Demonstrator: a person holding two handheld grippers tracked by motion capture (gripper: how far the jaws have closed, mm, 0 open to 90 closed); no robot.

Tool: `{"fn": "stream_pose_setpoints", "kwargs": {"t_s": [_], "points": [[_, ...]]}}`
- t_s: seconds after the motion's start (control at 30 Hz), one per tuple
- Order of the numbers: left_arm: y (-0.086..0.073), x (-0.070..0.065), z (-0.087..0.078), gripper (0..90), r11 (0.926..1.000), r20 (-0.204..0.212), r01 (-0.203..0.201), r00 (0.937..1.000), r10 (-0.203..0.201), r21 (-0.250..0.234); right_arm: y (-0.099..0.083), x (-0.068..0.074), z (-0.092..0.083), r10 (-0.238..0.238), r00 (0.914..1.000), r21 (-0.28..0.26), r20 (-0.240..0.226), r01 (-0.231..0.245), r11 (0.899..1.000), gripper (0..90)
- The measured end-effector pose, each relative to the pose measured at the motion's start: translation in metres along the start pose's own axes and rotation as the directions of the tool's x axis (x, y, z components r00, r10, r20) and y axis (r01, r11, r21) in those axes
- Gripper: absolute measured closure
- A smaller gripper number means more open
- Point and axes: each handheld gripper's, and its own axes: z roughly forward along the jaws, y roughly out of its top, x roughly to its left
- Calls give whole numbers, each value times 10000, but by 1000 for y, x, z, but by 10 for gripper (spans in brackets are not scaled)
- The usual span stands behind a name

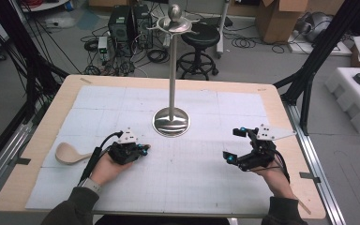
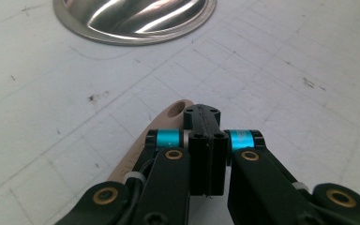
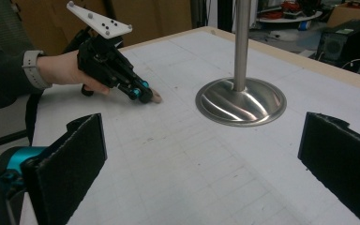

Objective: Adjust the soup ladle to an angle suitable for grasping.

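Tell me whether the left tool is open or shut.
Shut on the pale wooden spoon: the left tool has its black jaws pressed together, the spoon's handle end poking out beside them.

Counts: one wooden spoon (image 1: 70, 153) lying on the table (image 1: 42, 140); one steel stand (image 1: 171, 121) with a round base; two hand-held grippers, the left gripper (image 1: 144, 149) and the right gripper (image 1: 233, 145); one black stool (image 1: 198, 47) behind the table.

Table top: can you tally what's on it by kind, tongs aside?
Wooden spoon: 1
Metal stand: 1
Total: 2
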Motion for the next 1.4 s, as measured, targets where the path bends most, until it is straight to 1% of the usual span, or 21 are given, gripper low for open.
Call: {"fn": "stream_pose_setpoints", "kwargs": {"t_s": [0.07, 0.2, 0.27, 0.4, 0.5, 0.6, 0.67, 0.73, 0.8, 0.93, 1.03, 1.07, 1.13, 1.17, 1.23, 1.33, 1.4], "points": [[4, 1, 3, 900, 9996, -123, -172, 9998, 175, 212, 0, 0, 0, 17, 10000, -5, -8, -17, 10000, 4], [7, 8, 6, 900, 9999, -51, 76, 10000, -75, 117, 0, 0, -1, -8, 10000, -14, 17, 8, 10000, 4], [8, 10, 7, 900, 9999, -106, 107, 9999, -106, 108, 0, -1, -1, -4, 10000, -31, 17, 4, 10000, 4], [14, 12, 11, 900, 9993, -296, 43, 9996, -32, 364, 0, -1, -1, 22, 10000, -7, 18, -22, 10000, 3], [14, 18, 13, 900, 9995, -147, 306, 9994, -304, 113, 0, 0, -2, -2, 10000, -39, -12, 2, 10000, 4], [14, 20, 14, 900, 9994, -237, 337, 9992, -336, 34, 0, 0, -2, 41, 10000, -29, 2, -41, 10000, 4], [14, 21, 15, 900, 9989, -271, 455, 9986, -457, -75, 0, -1, -1, 47, 10000, -6, 13, -47, 10000, 4], [14, 23, 16, 900, 9989, -310, 457, 9985, -460, -94, 0, 0, -1, 17, 10000, -13, -19, -17, 10000, 3], [15, 24, 17, 900, 9983, -302, 555, 9980, -560, -150, 0, 0, -2, 10, 10000, -41, -11, -10, 10000, 4], [15, 25, 18, 900, 9981, -462, 571, 9972, -582, -240, 0, -1, -2, 30, 10000, -32, 4, -30, 10000, 4], [15, 21, 18, 900, 9987, -584, 500, 9970, -503, -57, 0, 0, -2, 23, 10000, -45, -22, -23, 10000, 4], [15, 21, 18, 900, 9989, -518, 470, 9976, -468, 31, 0, -1, -3, 28, 10000, -48, -5, -28, 10000, 4], [14, 20, 16, 900, 9984, -487, 546, 9974, -537, 173, 0, -1, -4, 43, 10000, -59, 36, -43, 10000, 4], [15, 21, 14, 900, 9986, -473, 471, 9978, -460, 231, -1, -2, -5, 42, 10000, -71, 37, -42, 10000, 4], [16, 20, 8, 900, 9988, -371, 498, 9981, -497, 30, -1, -2, -6, 60, 9999, -93, 83, -60, 9999, 4], [21, 15, -3, 900, 9985, -124, 374, 9992, -379, -399, -2, -2, -9, 88, 9999, -115, 114, -87, 9999, 4], [22, 13, -10, 900, 9986, -115, 325, 9994, -330, -425, -2, -1, -10, 108, 9998, -117, 161, -107, 9999, 4]]}}
